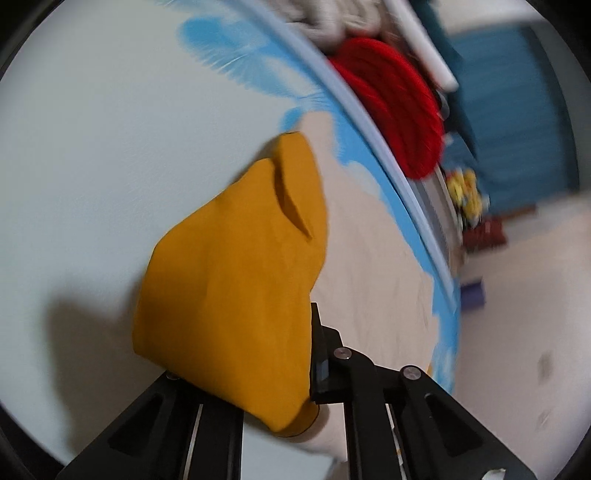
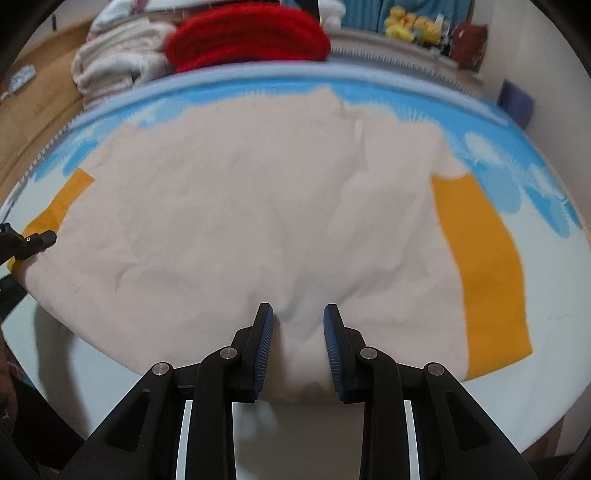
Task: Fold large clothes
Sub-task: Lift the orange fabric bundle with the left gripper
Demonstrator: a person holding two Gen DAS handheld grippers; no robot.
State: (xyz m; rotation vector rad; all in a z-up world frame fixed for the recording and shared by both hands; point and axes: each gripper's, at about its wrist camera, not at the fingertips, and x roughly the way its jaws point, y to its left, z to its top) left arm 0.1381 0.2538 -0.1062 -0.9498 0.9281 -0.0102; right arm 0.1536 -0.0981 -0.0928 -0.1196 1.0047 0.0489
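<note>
A large pale pink garment (image 2: 240, 221) with mustard-yellow sleeves lies spread flat on the bed. The right sleeve (image 2: 484, 273) lies flat at the right. My left gripper (image 1: 258, 354) is shut on the left yellow sleeve (image 1: 236, 273) and holds it lifted and draped over the fingers; it also shows at the left edge of the right wrist view (image 2: 33, 240). My right gripper (image 2: 298, 317) is open, its blue-padded fingers (image 2: 266, 350) astride a bunched fold of the garment's near hem.
The bed sheet (image 2: 554, 280) is pale with blue prints. Beyond its far edge sit a red knitted item (image 2: 247, 40), folded white towels (image 2: 118, 62) and yellow plush toys (image 2: 410, 26). A wooden floor (image 2: 33, 122) shows at left.
</note>
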